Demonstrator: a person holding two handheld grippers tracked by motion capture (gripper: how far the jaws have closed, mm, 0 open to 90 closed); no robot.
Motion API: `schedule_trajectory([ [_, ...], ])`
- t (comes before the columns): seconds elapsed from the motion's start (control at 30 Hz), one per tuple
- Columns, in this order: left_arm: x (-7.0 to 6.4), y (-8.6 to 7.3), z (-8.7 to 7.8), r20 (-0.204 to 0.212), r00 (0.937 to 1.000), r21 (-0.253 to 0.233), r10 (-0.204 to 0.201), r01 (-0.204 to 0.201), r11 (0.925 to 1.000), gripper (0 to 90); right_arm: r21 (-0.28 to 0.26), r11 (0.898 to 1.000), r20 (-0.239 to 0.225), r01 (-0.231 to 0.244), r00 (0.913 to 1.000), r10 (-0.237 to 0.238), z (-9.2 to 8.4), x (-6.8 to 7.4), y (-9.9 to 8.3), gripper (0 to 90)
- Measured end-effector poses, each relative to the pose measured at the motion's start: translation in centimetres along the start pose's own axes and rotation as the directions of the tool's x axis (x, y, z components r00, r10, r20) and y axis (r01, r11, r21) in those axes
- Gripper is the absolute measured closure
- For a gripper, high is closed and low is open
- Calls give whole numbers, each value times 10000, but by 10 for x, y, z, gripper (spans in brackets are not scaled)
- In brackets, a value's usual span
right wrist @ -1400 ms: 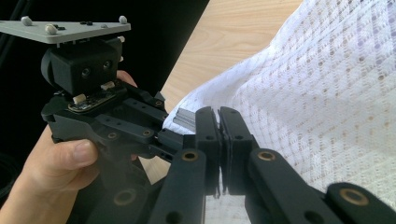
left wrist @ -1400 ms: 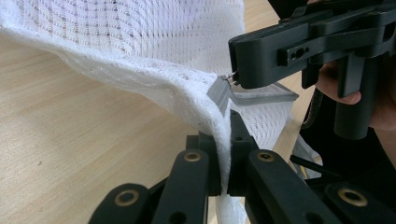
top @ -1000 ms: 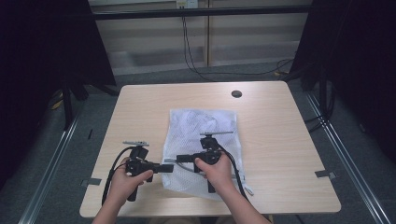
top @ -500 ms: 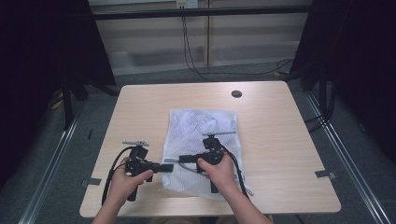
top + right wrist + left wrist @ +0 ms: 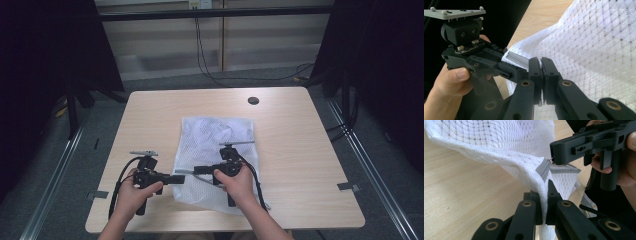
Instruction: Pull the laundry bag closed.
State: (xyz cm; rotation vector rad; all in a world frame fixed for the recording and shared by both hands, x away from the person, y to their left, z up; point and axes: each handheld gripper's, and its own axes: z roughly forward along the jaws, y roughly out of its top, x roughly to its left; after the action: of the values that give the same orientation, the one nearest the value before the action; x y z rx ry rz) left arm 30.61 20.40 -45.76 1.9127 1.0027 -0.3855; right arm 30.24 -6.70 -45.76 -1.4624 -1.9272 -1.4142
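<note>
Your table point(image 5: 310, 165) is a pale wooden top with rounded corners, and the white mesh bag point(image 5: 220, 145) lies on it a little right of the middle, nearer your edge than the far one. The bag lies mostly flat, with its near left part lifted off the wood into a ridge where your two tools meet.

Your left gripper point(image 5: 181, 179) sits just off the bag's left edge and points right, toward the other tool. In the left gripper view its jaws are pressed together on a fold of the mesh point(image 5: 524, 167), which rises out from between them and drapes back to the table. The bag's grey edge strip point(image 5: 543, 169) stands just above that pinch.

Your right gripper point(image 5: 196, 170) lies over the bag's near part and points left, so the two tips are almost touching. In the right gripper view its jaws are closed as well; the mesh point(image 5: 586, 50) lies against them, and a small metal tab point(image 5: 551, 159), seen in the left gripper view, is caught at their tip by the grey strip.

A small dark round disc point(image 5: 253, 100) lies on the table near the far edge, well apart from the bag.
</note>
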Motion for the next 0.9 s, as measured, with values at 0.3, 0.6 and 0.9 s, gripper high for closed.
schedule_trajectory([
  [0.3, -1, 0, 1, 20, 10000, 86, 23, -23, 10000, 885, 26, 10000, 12, 45, 10000, -45, -2, 0, 0, 872],
  [0.6, -1, -1, 2, 51, 9999, 84, -132, 132, 9999, 886, 93, 9999, 158, 64, 9999, -65, -5, -3, 0, 872],
  [0.9, 0, 0, 2, 17, 10000, 195, -18, 17, 9998, 886, 152, 9998, 201, 127, 9997, -130, -6, -4, 0, 872],
])
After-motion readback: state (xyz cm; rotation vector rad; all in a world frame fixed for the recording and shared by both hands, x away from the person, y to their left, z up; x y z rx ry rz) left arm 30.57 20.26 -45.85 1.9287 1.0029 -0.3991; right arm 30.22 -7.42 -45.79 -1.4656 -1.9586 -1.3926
